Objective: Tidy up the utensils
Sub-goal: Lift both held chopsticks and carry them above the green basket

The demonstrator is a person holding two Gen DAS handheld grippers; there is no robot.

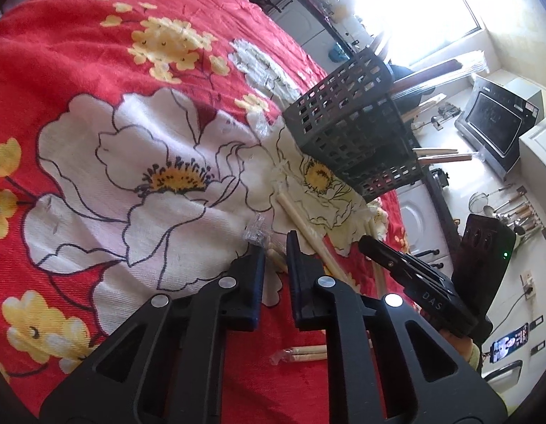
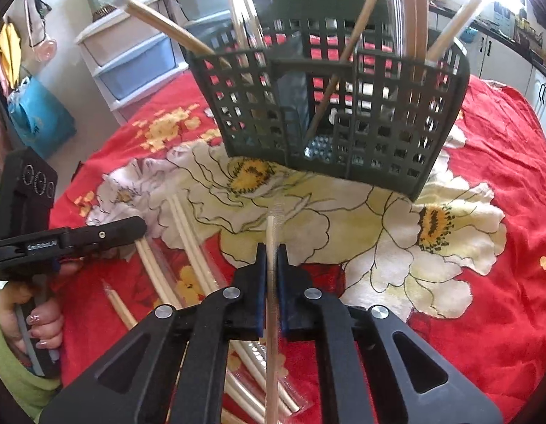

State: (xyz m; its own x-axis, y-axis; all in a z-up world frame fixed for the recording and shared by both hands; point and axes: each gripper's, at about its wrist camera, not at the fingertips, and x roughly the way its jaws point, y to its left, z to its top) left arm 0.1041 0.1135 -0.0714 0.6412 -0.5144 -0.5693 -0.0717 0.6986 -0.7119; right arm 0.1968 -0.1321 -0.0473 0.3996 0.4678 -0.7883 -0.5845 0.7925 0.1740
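Note:
A dark lattice utensil basket (image 2: 389, 106) stands on the red flowered tablecloth (image 2: 503, 247) with several chopsticks upright in it; in the left wrist view the basket (image 1: 343, 130) is at the upper right. My right gripper (image 2: 272, 247) is shut on one pale chopstick (image 2: 272, 318) that points toward the basket. More pale chopsticks (image 2: 191, 243) lie loose on the cloth to its left. My left gripper (image 1: 274, 247) sits low over that pile, its jaws narrow around the ends of clear-wrapped chopsticks (image 1: 274, 258). A hand in a green sleeve holds the left gripper (image 2: 138, 226) from the left edge.
The right gripper (image 1: 365, 243) reaches in from the right in the left wrist view. Plastic drawers (image 2: 131, 56) and a blue bag (image 2: 39, 116) stand beyond the table's far left edge. A microwave (image 1: 492, 123) and a washing machine (image 1: 418, 219) lie past the right edge.

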